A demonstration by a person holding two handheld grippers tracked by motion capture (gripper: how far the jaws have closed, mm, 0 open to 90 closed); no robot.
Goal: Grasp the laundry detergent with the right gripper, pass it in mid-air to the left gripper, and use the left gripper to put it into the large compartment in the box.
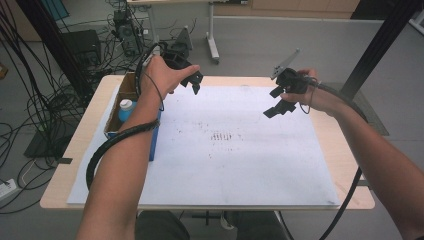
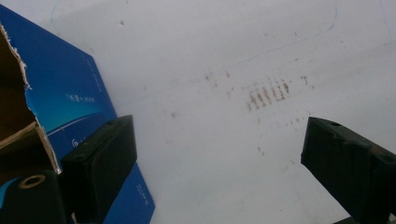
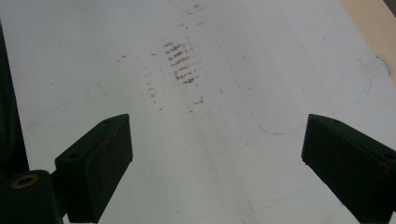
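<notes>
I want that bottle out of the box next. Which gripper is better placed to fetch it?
Left, probably. The left gripper hangs open just beside the box holding the bottle. The right gripper, also open and empty, is across the white sheet.

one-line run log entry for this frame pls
left gripper: open, empty, beside blue box | right gripper: open, empty, above white sheet | bottle: in box
</notes>
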